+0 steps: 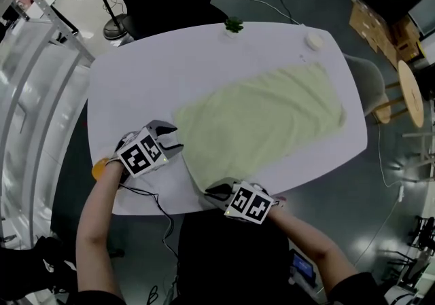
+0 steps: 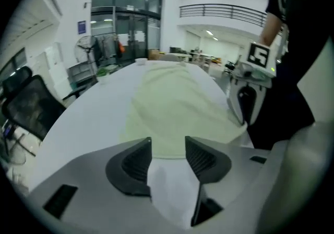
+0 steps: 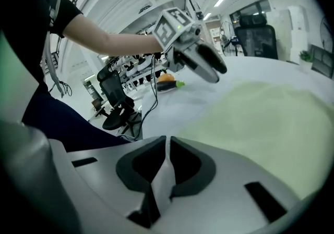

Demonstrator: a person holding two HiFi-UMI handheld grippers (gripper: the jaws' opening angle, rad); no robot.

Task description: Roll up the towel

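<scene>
The right claw (image 3: 167,147) is clenching a thin pinch of the pale green towel (image 1: 265,115) at its near corner, and the cloth is showing as a narrow strip between the closed jaws. The left claw (image 2: 168,150) is hanging released just beside the same short end, its jaws standing apart with only the hem and bare table showing between them. The towel is lying flat on the white table (image 1: 136,73), running from this near end, close to the table's near edge, away toward the far right. By the look of it the roll is only beginning, as no turn of cloth is showing. To do the step well, the left claw should be coming down on the hem's left corner and taking as shallow a bite as the right one, so that both are lifting the end evenly. Both should then be turning it over toward the far right in line, keeping the first turn tight and square to the long sides, since a skewed start is likely to cone. The cloth is looking limp, so the hem may sag between the grips. A small plant (image 1: 234,25) and a white round thing (image 1: 314,41) are sitting at the table's far edge, the latter near the towel's far corner.
</scene>
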